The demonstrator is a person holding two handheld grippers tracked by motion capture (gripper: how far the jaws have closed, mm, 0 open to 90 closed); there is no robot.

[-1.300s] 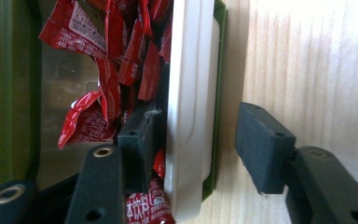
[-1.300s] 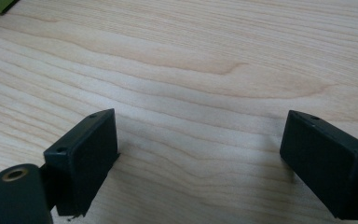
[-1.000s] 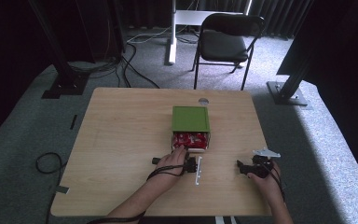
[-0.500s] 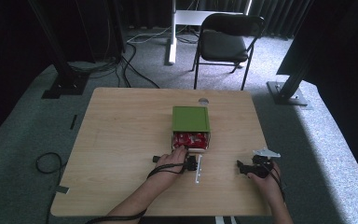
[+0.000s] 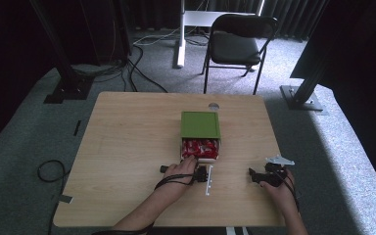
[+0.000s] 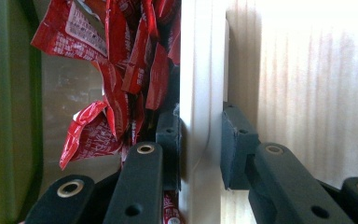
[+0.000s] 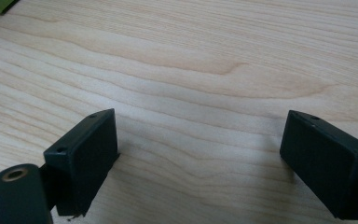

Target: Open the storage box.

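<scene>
Box (image 5: pixel 200 126): green flat lid, pale smooth drawer wall (image 6: pixel 203 93), near middle of table (image 5: pixel 127 147). Inside, crinkled glossy red packets (image 6: pixel 121 70), small white print, not readable. Left gripper (image 6: pixel 200 140) just closed; jaws now pinch near drawer wall, one pad inside, one outside. Right gripper (image 7: pixel 200 163) wide apart, holds nothing, rests on table at right. Table light wood grain, rounded corners. Grey carpet floor, black folding chair (image 5: pixel 237 44) far, cables.

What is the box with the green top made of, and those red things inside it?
The green lid looks like smooth matte plastic or painted wood; hard to tell. The drawer wall looks like pale, smooth plastic or painted wood. The red packets are shiny, crinkled foil or plastic wrappers with print.
</scene>
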